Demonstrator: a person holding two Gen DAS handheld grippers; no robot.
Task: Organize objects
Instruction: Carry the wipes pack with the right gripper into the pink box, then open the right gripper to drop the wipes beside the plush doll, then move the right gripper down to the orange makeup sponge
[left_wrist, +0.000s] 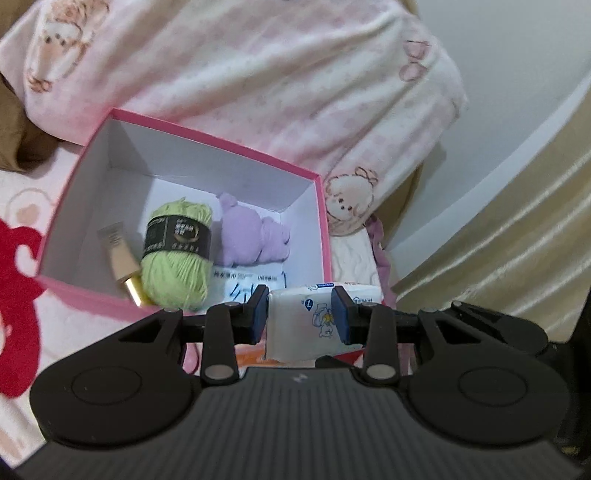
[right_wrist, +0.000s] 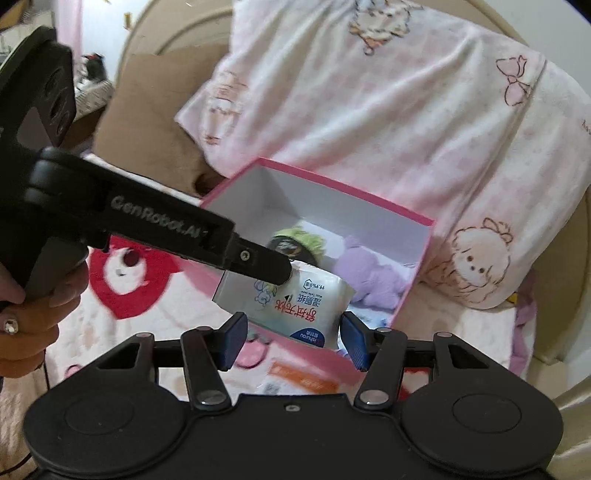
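White wipes pack (left_wrist: 306, 317) between left jaws.

A big soft pillow (left_wrist: 258, 74) lies behind everything. It is white and pale pink, with little cartoon girls drawn on it. One girl's face (right_wrist: 476, 262) sits near the pillow's lower corner, and a pink bow (right_wrist: 515, 83) is drawn higher up. Under it all I see a fluffy blanket (right_wrist: 122, 306) in white and pink, with a big red bear (right_wrist: 129, 273) on it. A brown cushion (right_wrist: 147, 122) sits beside the pillow, touching it. A cream curtain (left_wrist: 517, 229) with long folds hangs at one side, next to a plain white wall (left_wrist: 498, 55). A bit of purple frilly cloth (left_wrist: 380, 251) pokes out under the pillow's corner.
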